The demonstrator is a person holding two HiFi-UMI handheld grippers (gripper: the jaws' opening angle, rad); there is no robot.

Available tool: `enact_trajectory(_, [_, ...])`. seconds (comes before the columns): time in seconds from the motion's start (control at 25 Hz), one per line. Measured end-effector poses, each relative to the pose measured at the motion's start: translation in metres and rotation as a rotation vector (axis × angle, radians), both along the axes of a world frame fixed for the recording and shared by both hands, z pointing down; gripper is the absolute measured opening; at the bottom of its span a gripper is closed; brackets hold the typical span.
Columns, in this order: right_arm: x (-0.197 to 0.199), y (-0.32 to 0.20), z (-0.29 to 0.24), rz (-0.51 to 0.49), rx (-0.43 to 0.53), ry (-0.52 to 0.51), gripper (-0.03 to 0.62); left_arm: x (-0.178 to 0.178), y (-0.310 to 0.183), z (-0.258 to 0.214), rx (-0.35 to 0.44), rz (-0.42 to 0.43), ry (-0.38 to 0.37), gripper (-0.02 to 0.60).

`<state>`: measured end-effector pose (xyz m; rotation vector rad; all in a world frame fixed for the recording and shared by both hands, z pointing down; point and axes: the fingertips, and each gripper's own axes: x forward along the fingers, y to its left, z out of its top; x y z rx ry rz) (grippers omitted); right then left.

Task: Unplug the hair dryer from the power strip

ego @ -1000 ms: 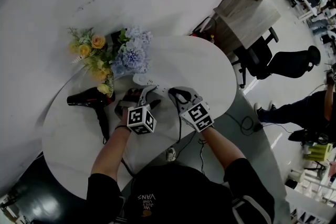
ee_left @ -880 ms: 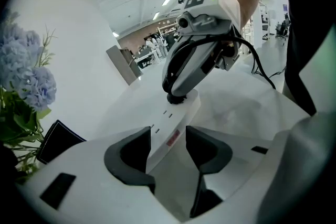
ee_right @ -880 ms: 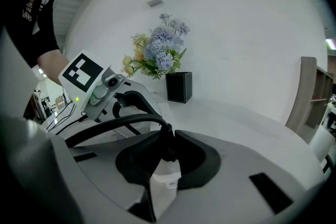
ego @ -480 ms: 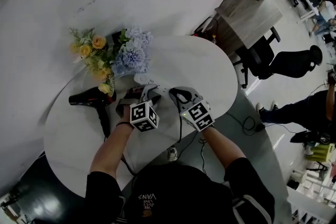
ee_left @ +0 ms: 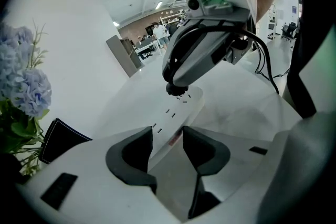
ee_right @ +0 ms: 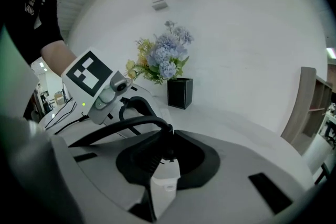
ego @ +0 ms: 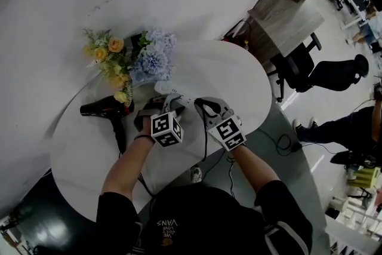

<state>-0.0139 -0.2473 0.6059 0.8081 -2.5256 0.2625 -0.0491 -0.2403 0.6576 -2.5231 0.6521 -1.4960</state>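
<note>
The black hair dryer point(ego: 104, 110) lies on the left of the round white table point(ego: 77, 158). Its cord point(ee_right: 126, 126) runs to a black plug point(ee_right: 159, 157) seated in the white power strip point(ego: 173, 92). My right gripper point(ee_right: 165, 157) is shut on that plug, with the strip point(ee_right: 165, 186) showing just beneath. My left gripper point(ee_left: 167, 147) straddles the near end of the strip point(ee_left: 176, 113), its pads against both long sides. In the left gripper view the plug point(ee_left: 176, 89) stands at the strip's far end under the right gripper. In the head view both grippers point(ego: 170, 101) point(ego: 200, 106) meet at the strip.
A bouquet of blue and yellow flowers point(ego: 149, 60) in a black square vase point(ee_right: 179, 93) stands just behind the strip. A wooden desk point(ego: 286, 3) and a black office chair point(ego: 322, 71) are beyond the table's right edge. A cable point(ego: 277, 140) lies on the floor.
My left gripper's marker cube has tipped and shifted slightly toward the strip. The right gripper stays where it was on the plug, and the hair dryer has not moved.
</note>
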Motion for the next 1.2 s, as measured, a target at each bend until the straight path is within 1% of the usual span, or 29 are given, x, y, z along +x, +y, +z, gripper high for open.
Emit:
enact_trajectory(0.2, [0.005,0.001,-0.004,0.012,-0.025,-0.020,0.072,-0.001,0.001,0.001,0.002,-0.013,0.000,0.190])
enact_trajectory(0.4, [0.009,0.003,-0.007,0.033,-0.018,-0.029,0.072,0.000,0.001,0.001,0.004,-0.024,-0.003,0.190])
enact_trajectory(0.68, [0.014,0.009,-0.014,0.039,-0.014,-0.039,0.072,0.000,0.002,0.001,0.004,-0.033,-0.011,0.190])
enact_trajectory(0.84, [0.017,0.013,-0.018,0.038,-0.009,-0.039,0.072,0.000,0.003,0.000,0.009,-0.021,-0.007,0.190])
enact_trajectory(0.92, [0.017,0.014,-0.020,0.037,-0.006,-0.040,0.072,0.000,0.003,-0.001,0.024,0.000,-0.013,0.190])
enact_trajectory(1.04, [0.018,0.016,-0.023,0.036,-0.004,-0.044,0.072,0.000,0.004,-0.002,0.085,0.036,-0.024,0.188])
enact_trajectory(1.12, [0.019,0.017,-0.025,0.036,-0.003,-0.049,0.072,0.000,0.008,-0.004,0.102,0.021,-0.003,0.187])
enact_trajectory(1.2, [0.021,0.019,-0.027,0.042,-0.002,-0.059,0.072,0.002,0.012,-0.008,0.109,-0.011,0.032,0.187])
